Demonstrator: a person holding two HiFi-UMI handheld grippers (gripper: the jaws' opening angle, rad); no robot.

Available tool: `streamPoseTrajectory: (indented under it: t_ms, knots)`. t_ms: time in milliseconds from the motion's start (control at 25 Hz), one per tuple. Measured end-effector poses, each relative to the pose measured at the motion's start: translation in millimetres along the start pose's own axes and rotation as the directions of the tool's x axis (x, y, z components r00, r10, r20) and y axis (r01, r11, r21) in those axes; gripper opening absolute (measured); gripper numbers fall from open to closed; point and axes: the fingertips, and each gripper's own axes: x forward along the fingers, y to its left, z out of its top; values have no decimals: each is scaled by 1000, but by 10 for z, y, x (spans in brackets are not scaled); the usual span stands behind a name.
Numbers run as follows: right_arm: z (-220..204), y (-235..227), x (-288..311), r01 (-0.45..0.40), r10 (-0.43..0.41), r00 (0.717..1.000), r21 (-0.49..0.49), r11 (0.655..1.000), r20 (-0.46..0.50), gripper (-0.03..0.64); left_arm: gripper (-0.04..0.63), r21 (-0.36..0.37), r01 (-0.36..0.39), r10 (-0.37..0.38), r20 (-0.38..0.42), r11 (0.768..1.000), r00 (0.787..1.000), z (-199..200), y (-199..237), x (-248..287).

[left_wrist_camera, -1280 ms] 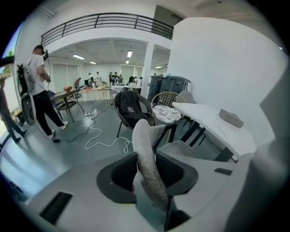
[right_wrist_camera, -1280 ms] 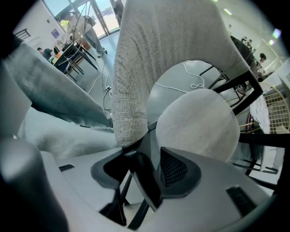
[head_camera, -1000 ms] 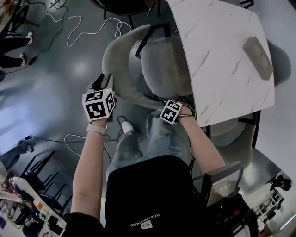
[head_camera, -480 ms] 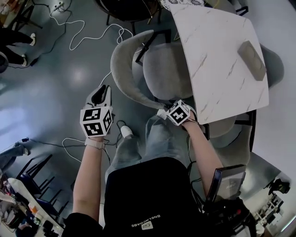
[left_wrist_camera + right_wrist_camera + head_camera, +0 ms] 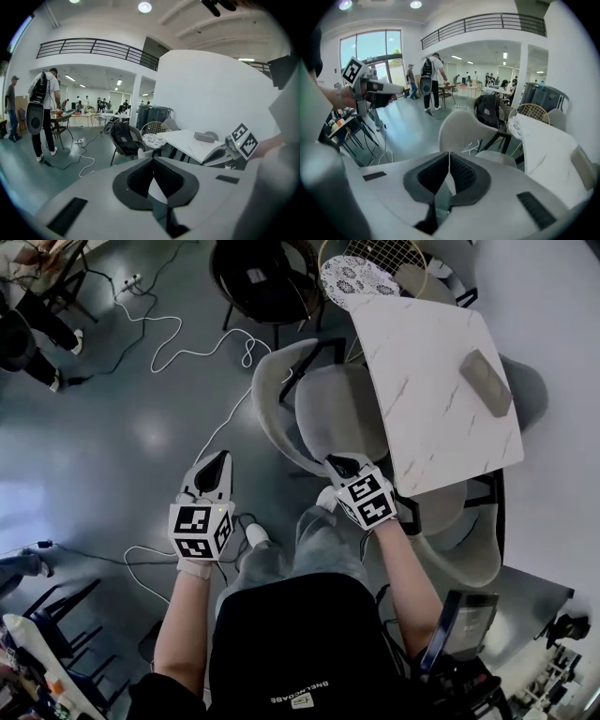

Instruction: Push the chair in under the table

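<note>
Your left gripper (image 5: 220, 458) hangs over the floor, jaws pressed together, empty. Your right gripper (image 5: 335, 463), by the backrest, is closing on nothing. The grey upholstered curved-back chair (image 5: 339, 409) sits partly under the white marble-topped table (image 5: 441, 404).

The right gripper (image 5: 449, 157), its jaws closing with nothing between them, points toward a pale grey chair (image 5: 461, 131) standing at the edge of a white marble table (image 5: 543, 154), with the left gripper (image 5: 396, 90) raised at far left and a person (image 5: 430, 79) standing beyond.
</note>
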Motion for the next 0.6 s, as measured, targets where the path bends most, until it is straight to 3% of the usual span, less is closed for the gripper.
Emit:
streamPoseTrajectory:
  t_ms: [240,400,600]
  knots:
    - [706,462,-580,7,-27,971,86,996,239,11,5,20,111,-113,110,994,988,391,-215,-602]
    - [1078,733,-1033,-24,-28,917,125,992,397,9,5,45,217,-221,177,975,959,617,-511,-982]
    - [1261,943,-1650,-73,-17,850,150,986,527,9,5,27,323,-320,237,946,917,830,-904,-1264]
